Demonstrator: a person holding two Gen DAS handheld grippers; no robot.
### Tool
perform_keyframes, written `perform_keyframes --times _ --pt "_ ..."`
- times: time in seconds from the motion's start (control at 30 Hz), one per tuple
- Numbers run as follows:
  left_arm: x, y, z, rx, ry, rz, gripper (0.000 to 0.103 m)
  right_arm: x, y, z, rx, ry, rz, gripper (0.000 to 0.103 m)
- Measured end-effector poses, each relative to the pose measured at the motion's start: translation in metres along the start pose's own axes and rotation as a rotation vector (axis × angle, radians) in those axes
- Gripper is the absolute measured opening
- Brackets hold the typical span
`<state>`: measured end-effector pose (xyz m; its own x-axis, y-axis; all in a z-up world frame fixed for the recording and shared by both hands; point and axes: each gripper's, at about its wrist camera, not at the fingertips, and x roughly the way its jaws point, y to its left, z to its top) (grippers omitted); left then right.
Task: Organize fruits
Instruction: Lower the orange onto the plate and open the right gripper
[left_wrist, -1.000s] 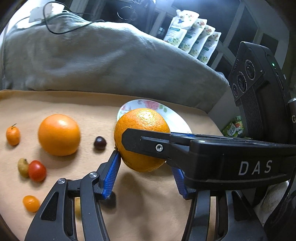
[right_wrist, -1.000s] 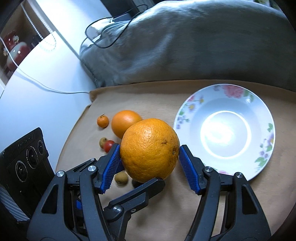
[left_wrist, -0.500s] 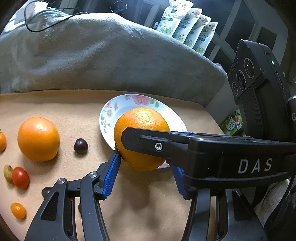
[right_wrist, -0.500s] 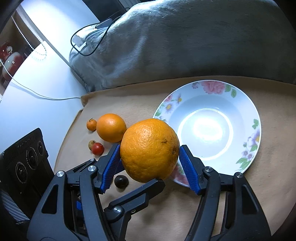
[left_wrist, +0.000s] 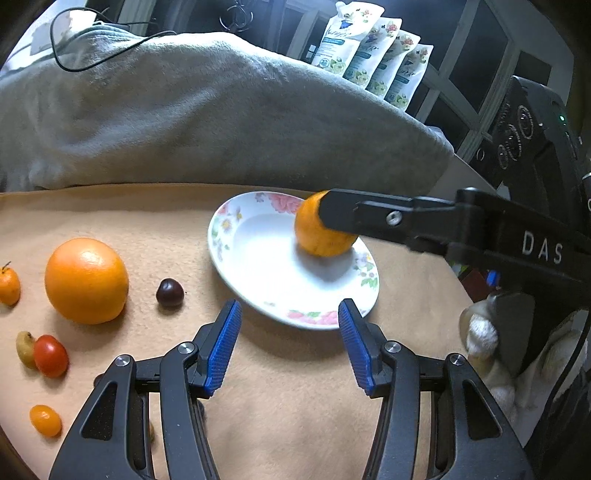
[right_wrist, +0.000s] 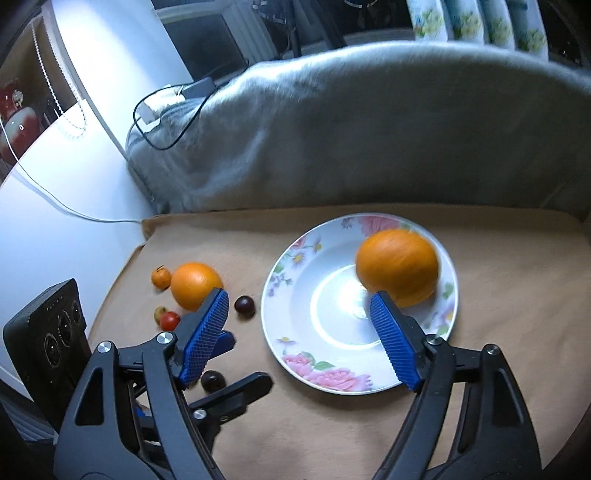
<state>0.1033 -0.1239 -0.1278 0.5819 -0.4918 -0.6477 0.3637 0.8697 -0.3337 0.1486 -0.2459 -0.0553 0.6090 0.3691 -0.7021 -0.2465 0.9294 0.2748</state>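
Orange (right_wrist: 397, 266) sits blurred on the plate (right_wrist: 325, 373), far side. Right gripper (right_wrist: 299, 332) opening, empty; left gripper (left_wrist: 288, 343) spread, empty. Right finger hides part of orange.

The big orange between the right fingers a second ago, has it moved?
Yes. The big orange has left the opening right gripper and now sits on the floral plate, toward its far right rim.

Both grippers share one build: the left gripper (left_wrist: 290, 343) and right gripper (right_wrist: 299, 336) have black skeletal arms with triangular cut-outs, silver screws at the pivots, and fingers (right_wrist: 393, 341) faced with ribbed blue pads. White "DAS" lettering marks the right one's body.
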Motion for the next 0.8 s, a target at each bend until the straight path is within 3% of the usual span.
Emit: perform_keyframes --times 0.33,0.53,0.8 --pt "-0.018 0.008 -0.003 0.008 -0.021 0.026 0.053 -0.012 0.005 -0.007 -0.057 -0.056 -0.076 0.082" --pt "-0.032 0.017 -0.004 -0.001 -0.039 0.058 0.053 -0.015 0.013 -0.010 -0.077 -0.082 -0.067 0.082" --pt "-0.060 0.047 -0.008 -0.044 -0.060 0.123 0.065 -0.015 0.020 -0.009 -0.077 -0.086 -0.053 0.082"
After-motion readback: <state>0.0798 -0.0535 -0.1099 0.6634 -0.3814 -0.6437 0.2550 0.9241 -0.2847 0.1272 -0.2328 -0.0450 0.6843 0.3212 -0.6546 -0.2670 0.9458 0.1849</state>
